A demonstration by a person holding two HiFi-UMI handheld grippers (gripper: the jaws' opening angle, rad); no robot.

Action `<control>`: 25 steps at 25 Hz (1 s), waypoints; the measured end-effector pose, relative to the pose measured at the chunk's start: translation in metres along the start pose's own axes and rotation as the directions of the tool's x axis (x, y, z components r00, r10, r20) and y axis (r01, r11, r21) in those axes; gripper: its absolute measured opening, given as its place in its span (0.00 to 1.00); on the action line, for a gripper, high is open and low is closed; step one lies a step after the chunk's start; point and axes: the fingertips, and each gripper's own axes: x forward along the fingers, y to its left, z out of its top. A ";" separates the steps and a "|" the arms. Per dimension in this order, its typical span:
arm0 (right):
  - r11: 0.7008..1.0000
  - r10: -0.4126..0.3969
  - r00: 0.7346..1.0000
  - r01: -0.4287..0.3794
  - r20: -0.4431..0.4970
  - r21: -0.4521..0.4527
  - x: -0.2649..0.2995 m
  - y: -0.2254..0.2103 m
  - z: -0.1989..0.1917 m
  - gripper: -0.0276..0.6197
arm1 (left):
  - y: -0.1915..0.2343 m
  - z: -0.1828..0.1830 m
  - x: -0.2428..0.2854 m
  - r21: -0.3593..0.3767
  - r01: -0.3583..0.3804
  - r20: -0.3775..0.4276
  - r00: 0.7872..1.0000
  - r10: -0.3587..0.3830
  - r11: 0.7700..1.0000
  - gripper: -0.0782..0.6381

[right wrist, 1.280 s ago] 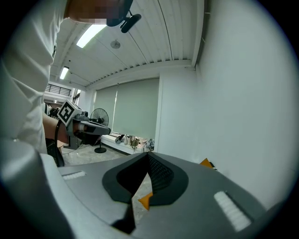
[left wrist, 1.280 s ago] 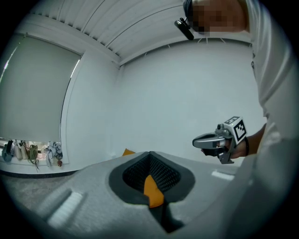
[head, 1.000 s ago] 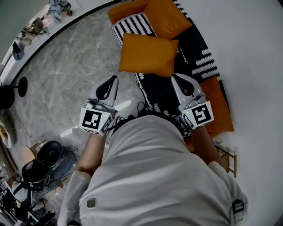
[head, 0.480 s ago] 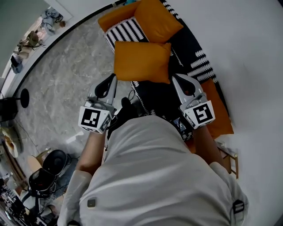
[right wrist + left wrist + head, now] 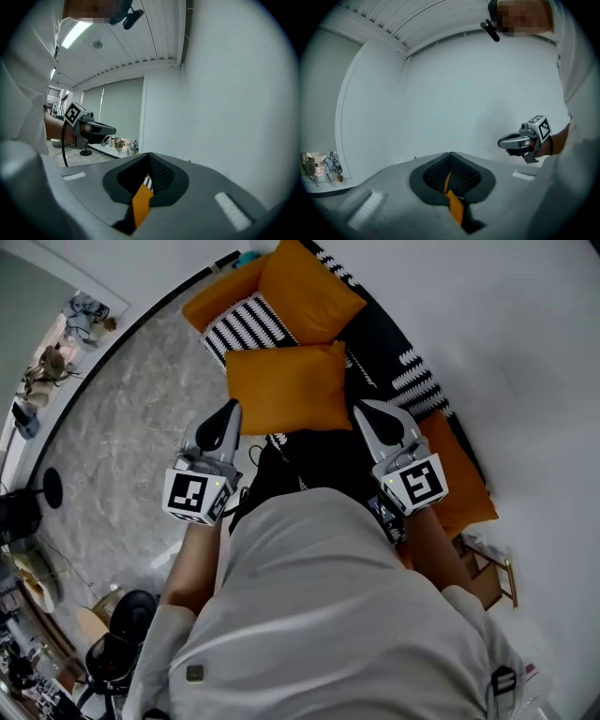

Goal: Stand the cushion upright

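Observation:
An orange cushion (image 5: 286, 390) lies flat on the seat of a black-and-white patterned sofa (image 5: 417, 381) in the head view. My left gripper (image 5: 228, 413) is shut and empty, its tip just off the cushion's near left corner. Level with it, my right gripper (image 5: 364, 412) is also shut and empty, by the cushion's near right corner. Neither touches the cushion. In the left gripper view the jaws (image 5: 450, 164) are closed, with a thin orange sliver in the slit and the right gripper (image 5: 526, 140) off to the right. The right gripper view shows closed jaws (image 5: 149, 165) and the left gripper (image 5: 89, 127).
A second orange cushion (image 5: 307, 289) leans at the sofa's back, with a striped cushion (image 5: 239, 322) beside it. More orange fabric (image 5: 461, 479) lies at the sofa's right end. Grey marble floor (image 5: 131, 418) spreads to the left. A small wooden table (image 5: 492, 568) stands by the white wall.
Both grippers have moved forward toward the sofa, and their tips now flank the flat cushion's near edge. Both stay shut.

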 end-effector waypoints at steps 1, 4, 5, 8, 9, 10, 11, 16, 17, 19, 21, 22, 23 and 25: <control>1.000 -0.006 1.000 0.006 -0.009 0.003 0.008 -0.006 -0.002 0.06 | 0.008 -0.002 0.009 -0.005 0.006 -0.003 1.000 -0.006 1.000 0.12; 0.999 -0.030 0.999 0.030 -0.037 0.018 0.036 -0.026 -0.008 0.06 | 0.035 -0.009 0.039 -0.028 0.030 -0.017 0.999 -0.031 0.999 0.12; 0.999 -0.038 0.998 0.039 -0.046 0.022 0.048 -0.033 -0.009 0.06 | 0.045 -0.011 0.048 -0.034 0.039 -0.023 0.999 -0.040 0.999 0.12; 0.998 -0.053 0.995 0.057 -0.084 0.040 0.089 -0.056 -0.017 0.06 | 0.080 -0.020 0.082 -0.045 0.063 -0.047 0.997 -0.065 0.997 0.12; 0.997 -0.053 0.993 0.058 -0.101 0.051 0.104 -0.065 -0.025 0.06 | 0.092 -0.024 0.095 -0.050 0.071 -0.057 0.996 -0.074 0.996 0.12; 0.996 -0.050 0.991 0.058 -0.121 0.063 0.119 -0.073 -0.035 0.06 | 0.104 -0.030 0.108 -0.055 0.080 -0.070 0.994 -0.083 0.995 0.12; 0.996 -0.048 0.989 0.059 -0.143 0.074 0.133 -0.081 -0.044 0.06 | 0.116 -0.036 0.120 -0.060 0.089 -0.086 0.992 -0.094 0.994 0.12; 0.990 -0.040 0.963 0.074 -0.268 0.118 0.199 -0.106 -0.079 0.06 | 0.178 -0.067 0.161 -0.100 0.127 -0.181 0.973 -0.143 0.987 0.14; 0.989 -0.037 0.956 0.078 -0.292 0.129 0.212 -0.111 -0.087 0.08 | 0.188 -0.073 0.169 -0.112 0.133 -0.197 0.968 -0.153 0.985 0.14; 0.986 -0.030 0.941 0.082 -0.337 0.142 0.236 -0.121 -0.107 0.11 | 0.206 -0.086 0.185 -0.125 0.146 -0.226 0.959 -0.172 0.981 0.17; 0.986 -0.024 0.926 0.085 -0.376 0.146 0.255 -0.132 -0.128 0.12 | 0.217 -0.101 0.202 -0.128 0.162 -0.253 0.949 -0.190 0.978 0.19; 0.985 -0.025 0.919 0.089 -0.393 0.145 0.263 -0.137 -0.138 0.14 | 0.221 -0.110 0.210 -0.129 0.174 -0.271 0.941 -0.203 0.976 0.20; 0.985 -0.030 0.913 0.095 -0.407 0.142 0.270 -0.144 -0.149 0.15 | 0.223 -0.119 0.218 -0.131 0.189 -0.293 0.931 -0.220 0.973 0.22; 0.984 -0.044 0.901 0.114 -0.431 0.138 0.283 -0.156 -0.169 0.17 | 0.229 -0.139 0.233 -0.141 0.216 -0.336 0.908 -0.251 0.966 0.26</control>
